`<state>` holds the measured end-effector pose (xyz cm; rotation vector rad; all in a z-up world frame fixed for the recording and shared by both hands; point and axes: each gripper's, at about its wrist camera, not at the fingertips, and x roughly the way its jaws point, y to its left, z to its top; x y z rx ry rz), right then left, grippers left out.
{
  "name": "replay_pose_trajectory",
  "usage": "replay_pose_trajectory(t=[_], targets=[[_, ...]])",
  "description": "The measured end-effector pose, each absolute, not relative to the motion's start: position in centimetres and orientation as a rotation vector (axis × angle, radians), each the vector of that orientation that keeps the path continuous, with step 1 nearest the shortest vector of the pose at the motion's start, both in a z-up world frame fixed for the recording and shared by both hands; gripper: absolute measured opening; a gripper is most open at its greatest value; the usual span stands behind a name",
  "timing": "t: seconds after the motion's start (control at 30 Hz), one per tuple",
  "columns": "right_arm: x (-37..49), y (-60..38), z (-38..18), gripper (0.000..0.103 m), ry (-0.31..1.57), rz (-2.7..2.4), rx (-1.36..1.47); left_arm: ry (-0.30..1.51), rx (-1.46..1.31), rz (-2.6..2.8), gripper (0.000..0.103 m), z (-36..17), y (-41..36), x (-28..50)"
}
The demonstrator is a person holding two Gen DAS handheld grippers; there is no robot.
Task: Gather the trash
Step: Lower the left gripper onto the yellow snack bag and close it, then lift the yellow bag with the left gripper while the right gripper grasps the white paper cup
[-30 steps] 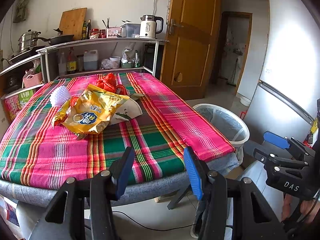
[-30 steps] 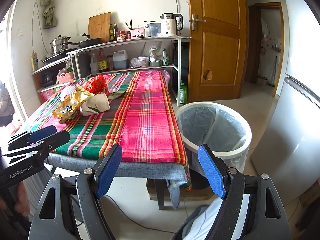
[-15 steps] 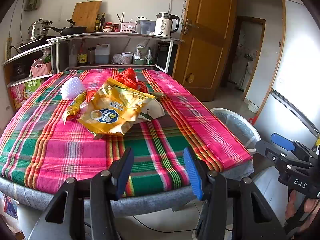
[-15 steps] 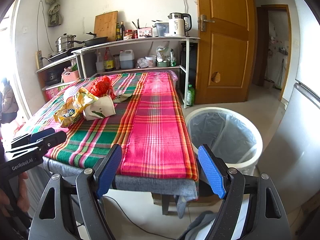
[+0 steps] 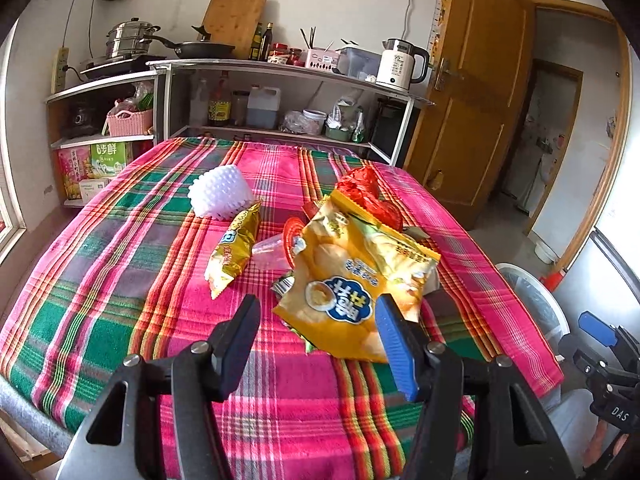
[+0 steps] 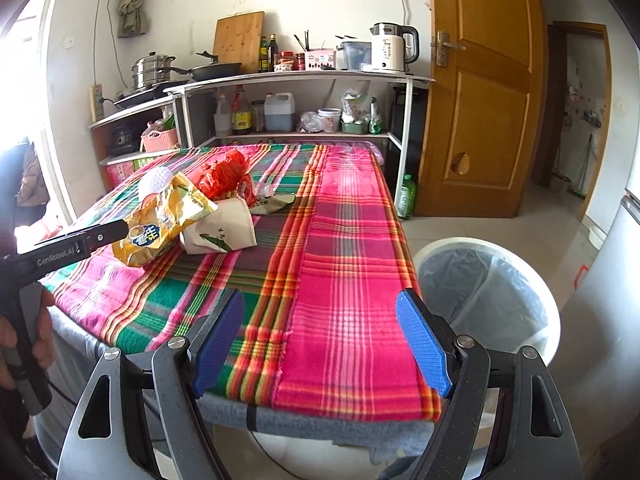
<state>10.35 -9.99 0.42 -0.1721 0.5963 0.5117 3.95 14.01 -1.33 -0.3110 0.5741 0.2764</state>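
Note:
A pile of trash lies on the plaid tablecloth (image 5: 120,280): a large yellow snack bag (image 5: 356,280), a small gold wrapper (image 5: 234,248), a red plastic bag (image 5: 368,196), a white foam net (image 5: 220,196) and a clear cup (image 5: 268,252). My left gripper (image 5: 318,336) is open, its jaws either side of the yellow bag's near edge. In the right wrist view the yellow bag (image 6: 160,224) leans on a white paper cup (image 6: 224,232). My right gripper (image 6: 320,344) is open and empty over the table's near corner. The white trash bin (image 6: 492,280) stands on the floor beside the table.
Shelves (image 5: 280,76) with pots, bottles and a kettle (image 5: 400,64) stand behind the table. A wooden door (image 6: 484,88) is at the right. A grey fridge (image 6: 616,280) is beyond the bin.
My left gripper has moved forward over the table up to the yellow snack bag. My right gripper has moved a little closer to the table's corner. Both stay open.

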Motion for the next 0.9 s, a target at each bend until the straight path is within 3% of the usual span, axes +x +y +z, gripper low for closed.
replay_pose_trajectory(t=[0.37,0.63,0.77,0.9], targets=[[12.3,-7.7,-0.2,0.079,0.613,0.527,-0.209,0.636,-0.332,0.193,0.061,-3.0,15.0,6.8],[13.2,-7.1,-0.6,0.079,0.621,0.520,-0.215,0.658,-0.310,0.189,0.030,-3.6,13.9,6.9],[13.2,-7.0,-0.7,0.078,0.626,0.516,-0.218,0.644,-0.299,0.171,0.008,-3.3,13.5,6.7],[13.4,-6.9,-0.8,0.077,0.632,0.512,-0.219,0.623,-0.321,0.145,0.004,-2.8,13.6,6.2]])
